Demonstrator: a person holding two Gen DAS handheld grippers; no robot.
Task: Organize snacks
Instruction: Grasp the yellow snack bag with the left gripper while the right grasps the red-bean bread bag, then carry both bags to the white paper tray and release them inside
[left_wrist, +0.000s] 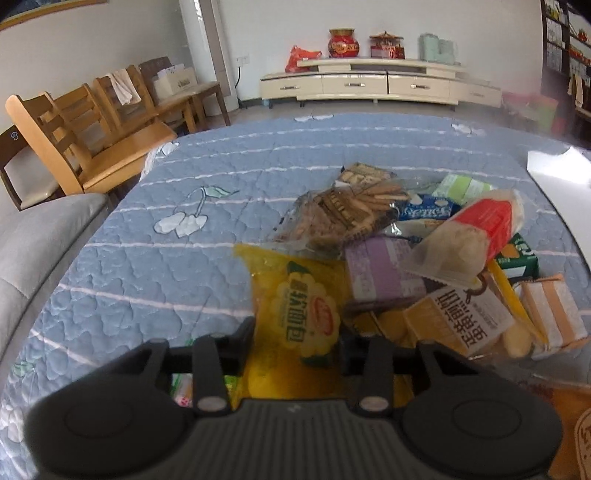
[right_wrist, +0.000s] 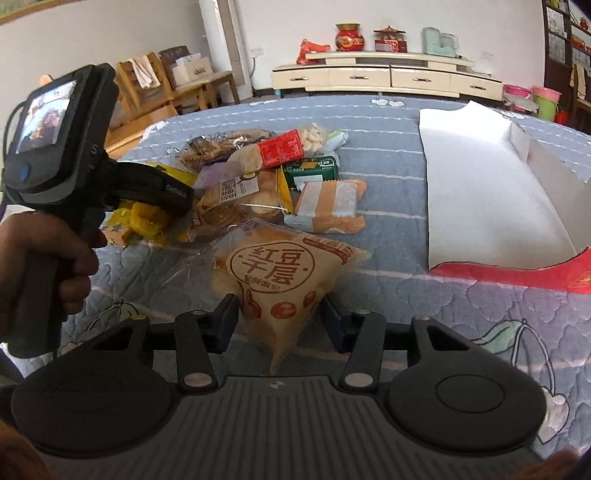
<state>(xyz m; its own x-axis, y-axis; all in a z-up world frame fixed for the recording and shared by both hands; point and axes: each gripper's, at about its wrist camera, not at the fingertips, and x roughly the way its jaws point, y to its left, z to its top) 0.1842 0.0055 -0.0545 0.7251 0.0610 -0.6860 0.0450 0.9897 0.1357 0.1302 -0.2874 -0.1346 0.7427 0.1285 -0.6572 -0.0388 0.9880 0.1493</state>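
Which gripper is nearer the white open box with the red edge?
Right. The right gripper, its fingers either side of a tan bread packet, sits just left of the box. The left gripper, shut on a yellow packet, is farther left, beyond the snack pile.

Place: I am working in a home living room.
Surface: blue quilted cloth with cherry prints (left_wrist: 155, 206).
Seating: row of honey-coloured wooden chairs (left_wrist: 110, 122) along the wall; grey fabric sofa edge (left_wrist: 33, 243).
Far wall: long cream low cabinet with drawers (right_wrist: 384, 75), red round jar (right_wrist: 349, 37) on top.
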